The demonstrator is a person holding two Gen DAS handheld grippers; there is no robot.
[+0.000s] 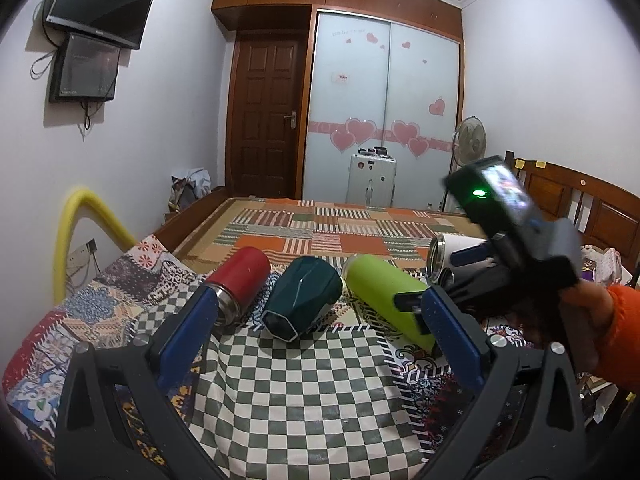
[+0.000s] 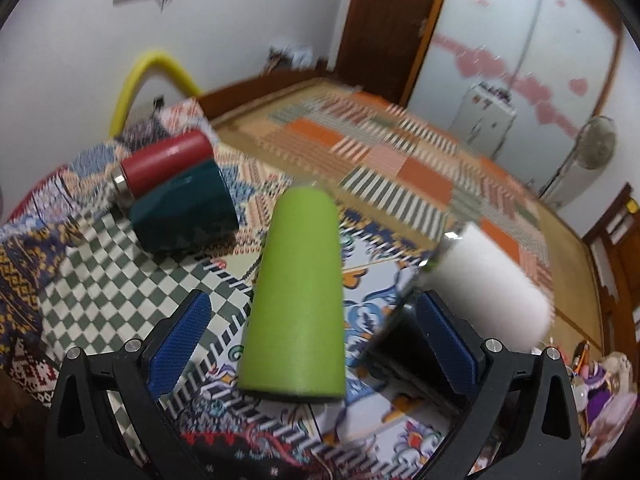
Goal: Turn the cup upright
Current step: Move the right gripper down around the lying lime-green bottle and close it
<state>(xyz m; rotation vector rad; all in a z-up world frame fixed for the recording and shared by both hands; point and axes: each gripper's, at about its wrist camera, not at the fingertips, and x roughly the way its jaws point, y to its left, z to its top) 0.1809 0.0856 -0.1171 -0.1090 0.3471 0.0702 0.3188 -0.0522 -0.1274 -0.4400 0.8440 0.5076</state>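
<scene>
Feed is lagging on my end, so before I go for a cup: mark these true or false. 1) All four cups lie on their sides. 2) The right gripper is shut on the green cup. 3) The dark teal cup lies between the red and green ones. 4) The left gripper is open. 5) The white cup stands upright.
1) True: the red cup, dark teal cup, green cup and white cup all lie on their sides on the patterned cloth.
2) False: the right gripper is open, with the green cup lying between its fingers, ungripped.
3) True.
4) True: the left gripper is open, holding nothing.
5) False: it lies on its side.
</scene>
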